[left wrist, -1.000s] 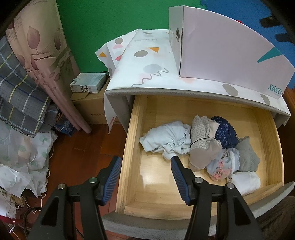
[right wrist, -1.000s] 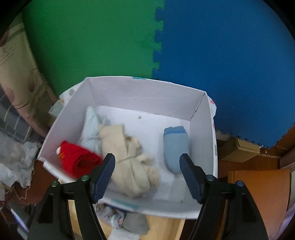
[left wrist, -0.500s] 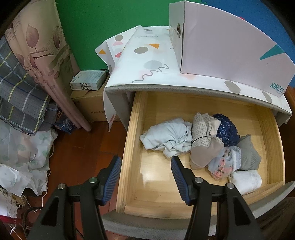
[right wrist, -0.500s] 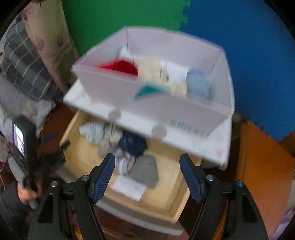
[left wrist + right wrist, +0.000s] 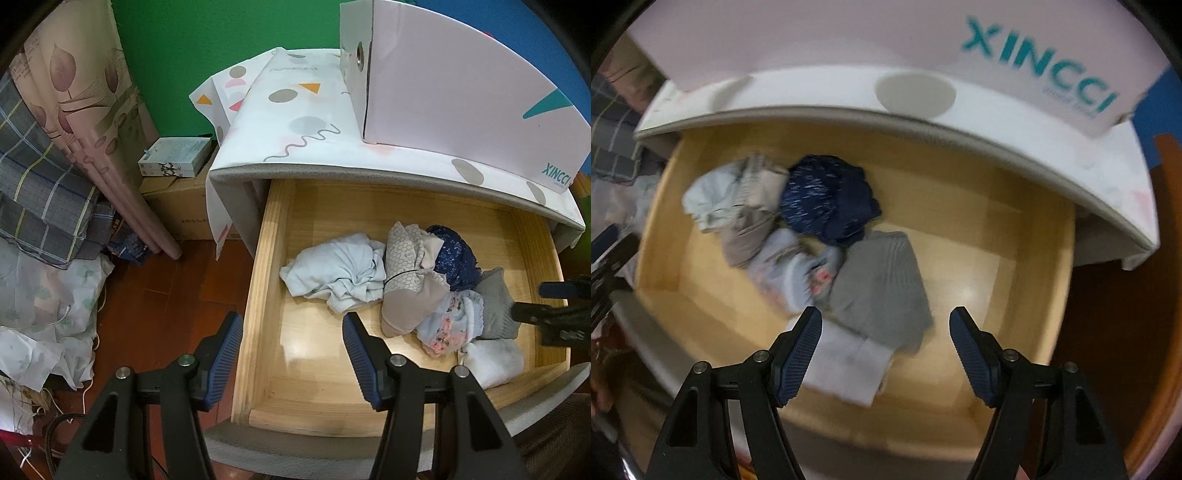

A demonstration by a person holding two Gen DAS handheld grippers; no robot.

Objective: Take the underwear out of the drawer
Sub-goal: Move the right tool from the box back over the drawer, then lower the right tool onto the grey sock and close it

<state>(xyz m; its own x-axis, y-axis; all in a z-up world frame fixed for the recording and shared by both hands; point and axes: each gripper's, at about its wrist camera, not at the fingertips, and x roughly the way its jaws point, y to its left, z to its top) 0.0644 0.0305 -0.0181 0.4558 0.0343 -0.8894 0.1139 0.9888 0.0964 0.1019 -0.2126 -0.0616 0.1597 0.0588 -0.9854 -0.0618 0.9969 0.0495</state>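
The wooden drawer [image 5: 258, 295] stands pulled out from under the cabinet top, which wears a white cloth with grey dots and squiggles [image 5: 295, 122] and carries a pale cardboard box [image 5: 461, 92] right at its front lip, so the back of the drawer sits under an overhang. The underwear is all bunched toward the right half: a crumpled light blue piece [image 5: 340, 273] nearest the middle, a beige patterned one [image 5: 406, 280] touching it, a dark navy one [image 5: 827, 199] behind, a floral piece [image 5: 450, 321], a folded grey one [image 5: 882, 284] and a white one [image 5: 846, 362] against the front wall. The left part of the drawer floor is bare wood, with room to come down, and there is another bare strip along the right wall beside the grey piece. The left gripper [image 5: 291, 354] hangs over the drawer's front left corner, one finger outside the left wall and one inside, jaws apart with nothing in them. The right gripper [image 5: 886, 347] points down over the grey and white pieces near the front edge, its jaws spread and empty, not touching the cloth; that view is blurred. Left of the cabinet, the floor is crowded with a rolled curtain [image 5: 92, 122], a stack of boxes [image 5: 177, 192] and heaped fabric [image 5: 44, 295].
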